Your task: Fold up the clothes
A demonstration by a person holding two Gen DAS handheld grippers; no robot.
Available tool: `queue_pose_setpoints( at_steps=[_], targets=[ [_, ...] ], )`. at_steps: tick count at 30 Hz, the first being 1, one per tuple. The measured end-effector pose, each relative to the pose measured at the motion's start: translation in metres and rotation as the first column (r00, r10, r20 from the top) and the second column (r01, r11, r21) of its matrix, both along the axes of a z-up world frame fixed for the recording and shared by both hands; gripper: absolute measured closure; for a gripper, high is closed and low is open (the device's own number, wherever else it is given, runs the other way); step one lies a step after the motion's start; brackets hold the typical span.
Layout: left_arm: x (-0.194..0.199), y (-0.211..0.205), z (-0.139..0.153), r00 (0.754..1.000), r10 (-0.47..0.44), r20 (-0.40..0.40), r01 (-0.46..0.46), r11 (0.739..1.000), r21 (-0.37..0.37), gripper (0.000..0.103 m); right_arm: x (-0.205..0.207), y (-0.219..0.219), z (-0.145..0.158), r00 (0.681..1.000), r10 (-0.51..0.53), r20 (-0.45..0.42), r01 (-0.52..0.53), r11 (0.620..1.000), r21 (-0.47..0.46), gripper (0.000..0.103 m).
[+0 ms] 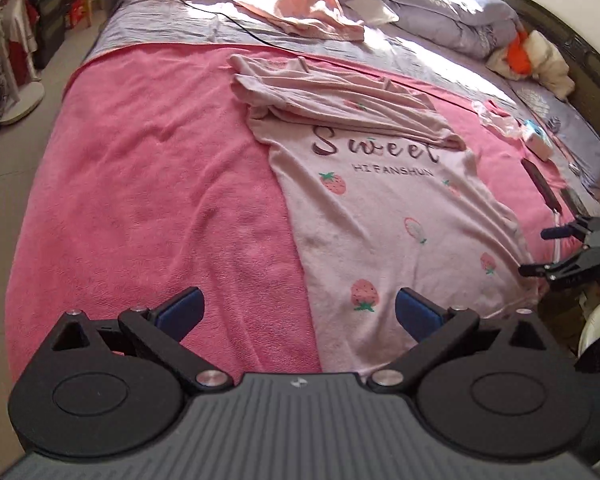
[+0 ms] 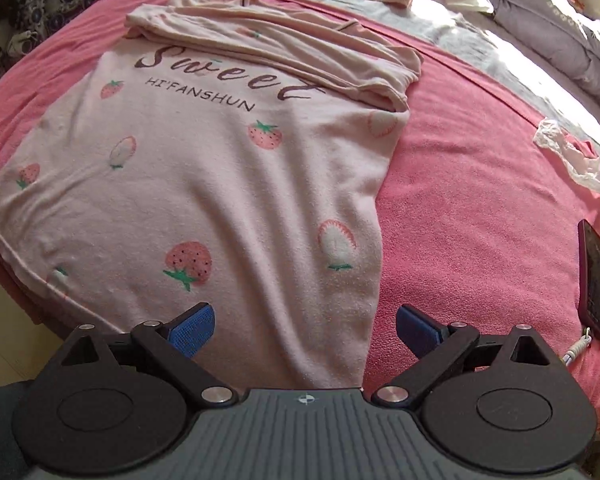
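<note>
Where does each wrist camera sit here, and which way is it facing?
Left wrist: behind the open left gripper, over the near hem of the strawberry shirt, facing up the bed; the right gripper shows at the right edge.
Right wrist: behind the open right gripper, over the shirt's right hem, facing the folded sleeves; no hand shows.
Shared: the shirt, pink blanket, phone.

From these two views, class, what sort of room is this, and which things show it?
Most likely a home bedroom: a bed under a pink blanket, a rumpled grey duvet by the headboard, and a strawberry-print shirt laid out for folding.
</note>
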State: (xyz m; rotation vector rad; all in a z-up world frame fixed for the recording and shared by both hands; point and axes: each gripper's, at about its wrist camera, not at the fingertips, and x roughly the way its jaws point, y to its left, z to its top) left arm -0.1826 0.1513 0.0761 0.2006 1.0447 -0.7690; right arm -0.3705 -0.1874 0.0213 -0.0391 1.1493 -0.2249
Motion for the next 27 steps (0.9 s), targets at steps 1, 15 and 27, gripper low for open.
queue_pose_setpoints(
  at_steps=[1,15,27],
  targets=[
    [-0.006,-0.001,-0.003,0.999,-0.015,0.047,0.013,0.999,0.041,0.001,0.0,0.011,0.0,1.0,0.024,0.02,-0.023,0.999,-0.028,0.005],
    [-0.096,-0.042,-0.088,0.924,-0.304,0.231,0.26,0.944,0.202,0.005,-0.014,0.144,-0.022,0.956,0.286,0.067,-0.274,0.95,-0.147,0.004],
    [-0.095,-0.018,-0.084,0.912,-0.197,0.359,0.101,0.957,0.271,0.005,-0.013,0.147,-0.022,0.974,0.208,0.094,-0.189,0.965,-0.181,0.003]
  ],
)
